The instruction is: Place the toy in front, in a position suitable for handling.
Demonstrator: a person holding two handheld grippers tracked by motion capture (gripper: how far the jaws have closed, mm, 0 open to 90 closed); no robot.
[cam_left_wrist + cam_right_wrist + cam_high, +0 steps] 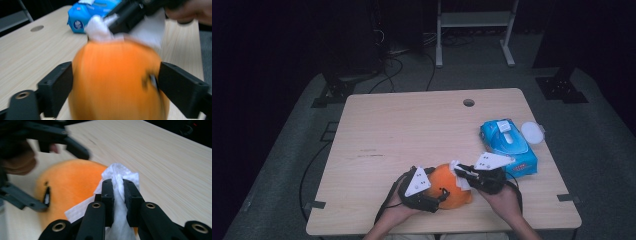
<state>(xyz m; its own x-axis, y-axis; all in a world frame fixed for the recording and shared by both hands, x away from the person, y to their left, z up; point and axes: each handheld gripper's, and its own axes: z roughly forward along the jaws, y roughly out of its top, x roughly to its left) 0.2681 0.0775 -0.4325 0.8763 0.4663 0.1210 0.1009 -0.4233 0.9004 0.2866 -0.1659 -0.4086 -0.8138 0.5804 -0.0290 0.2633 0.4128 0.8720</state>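
A round orange ball [451, 187] rests near the front edge of the wooden table [402, 130]. My left gripper [439, 184] straddles it from the left. In the left gripper view the blurred orange ball [115, 80] fills the gap between the two jaws, which stand wide at its flanks. In the right gripper view the far jaw looks just clear of the orange ball [67, 185]. My right gripper [118, 182] is shut on a crumpled white wipe [117, 173] and holds it against the ball's top right. The high view shows that right gripper [460, 172] coming in from the right.
A blue pack of wipes [508, 146] lies right of the ball, with a round white lid [532, 133] beside it at the table's right edge. A cable hole [468, 102] sits near the far edge. A white frame [474, 30] stands on the floor beyond.
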